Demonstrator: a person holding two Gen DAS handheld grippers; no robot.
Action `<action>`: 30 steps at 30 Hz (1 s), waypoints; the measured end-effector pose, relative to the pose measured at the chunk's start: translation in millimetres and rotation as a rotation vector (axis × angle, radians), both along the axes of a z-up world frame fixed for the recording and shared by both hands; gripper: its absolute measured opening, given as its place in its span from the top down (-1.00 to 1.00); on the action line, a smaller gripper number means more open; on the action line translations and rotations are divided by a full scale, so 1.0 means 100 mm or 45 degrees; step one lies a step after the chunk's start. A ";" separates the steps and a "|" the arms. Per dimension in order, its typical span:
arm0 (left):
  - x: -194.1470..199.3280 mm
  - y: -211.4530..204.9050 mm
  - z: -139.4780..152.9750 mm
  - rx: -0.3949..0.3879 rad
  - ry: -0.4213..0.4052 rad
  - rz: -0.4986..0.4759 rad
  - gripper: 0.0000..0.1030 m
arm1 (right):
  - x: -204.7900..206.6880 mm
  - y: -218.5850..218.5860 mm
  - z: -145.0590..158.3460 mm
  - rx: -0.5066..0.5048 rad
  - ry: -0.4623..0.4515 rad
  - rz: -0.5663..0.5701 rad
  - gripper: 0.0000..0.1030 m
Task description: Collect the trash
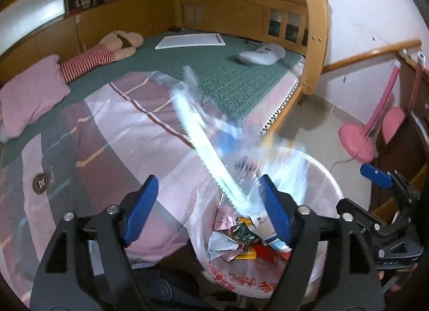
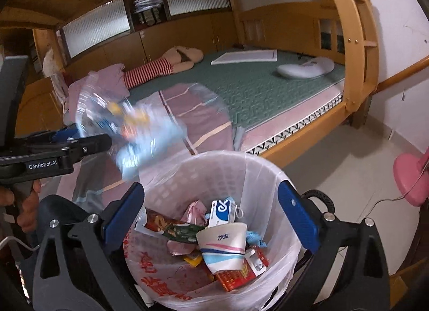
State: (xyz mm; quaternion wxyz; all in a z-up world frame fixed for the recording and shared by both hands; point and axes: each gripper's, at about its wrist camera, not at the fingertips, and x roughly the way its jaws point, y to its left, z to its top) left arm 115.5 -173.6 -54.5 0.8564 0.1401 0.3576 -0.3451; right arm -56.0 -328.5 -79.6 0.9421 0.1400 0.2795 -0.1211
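Over the white bin [image 2: 268, 177], which stands on the floor just beside the bed [image 1: 241, 80] and is lined with a thin printed bag, a clear plastic wrapper [image 1: 203, 139] hangs blurred in the air. In the right wrist view the same wrapper [image 2: 134, 123] sits just off the tip of the left gripper [image 2: 88, 142], above and to the side of the bin's mouth. The jaws of the left gripper [image 1: 209, 201] stand spread, and the wrapper's serrated sealed edge runs between them without either pad visibly pressing on it; the blur makes contact hard to rule out, but it looks to be falling free. The right gripper [image 2: 214, 209] hovers over the bin with its jaws spread wide and nothing between them. Below lie a paper cup [image 2: 225, 246], a small blue-and-white box [image 2: 222, 211] and crumpled packets. The wrapper should handle as very light, limp and slick: it will drift rather than drop straight, and it may catch on the rim or land on the quilt [image 1: 107, 134]. If it needs retaking, the stiffer sealed edge is probably the best place to pinch, since the loose film would slide or bunch.
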 end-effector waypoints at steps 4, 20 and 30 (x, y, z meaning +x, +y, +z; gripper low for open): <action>0.00 0.13 0.03 -0.037 0.021 0.014 -0.65 | -0.02 0.09 0.09 0.008 -0.060 0.043 -0.90; -0.26 0.69 -0.22 0.006 -0.174 0.361 -0.75 | -0.10 0.66 0.34 -0.059 -0.197 0.257 -0.92; -0.52 1.13 -0.54 -0.010 0.062 0.514 -0.79 | 0.06 0.73 0.22 -0.072 -0.105 0.206 -0.92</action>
